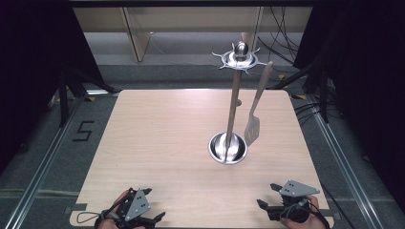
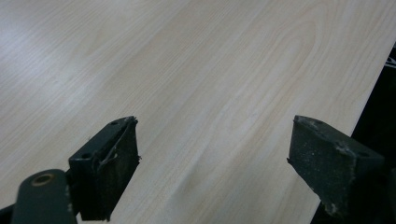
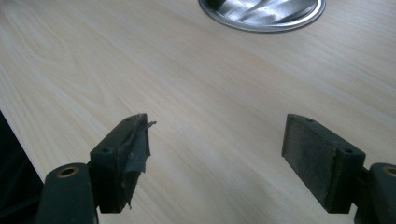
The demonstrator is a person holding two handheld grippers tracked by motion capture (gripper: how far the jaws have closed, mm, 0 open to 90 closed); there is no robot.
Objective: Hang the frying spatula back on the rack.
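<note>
A steel utensil stand rises from a round base (image 1: 228, 148) right of the table's middle. Its pole (image 1: 234, 100) ends in a hooked crown (image 1: 240, 57). A pale slotted spatula (image 1: 253, 125) hangs from one hook, blade down, beside the base. My left gripper (image 1: 154, 204) rests open at the front left edge, and in the left gripper view (image 2: 215, 154) nothing lies between its jaws. My right gripper (image 1: 267, 195) is open at the front right. In the right gripper view (image 3: 217, 144) its jaws are empty, with the stand's base (image 3: 261, 11) ahead.
The light wooden table (image 1: 167, 143) carries just the stand. Dark curtains flank both sides. Cables (image 1: 282, 43) lie on the floor behind the table at the right. A pale wooden frame (image 1: 136, 38) stands at the back.
</note>
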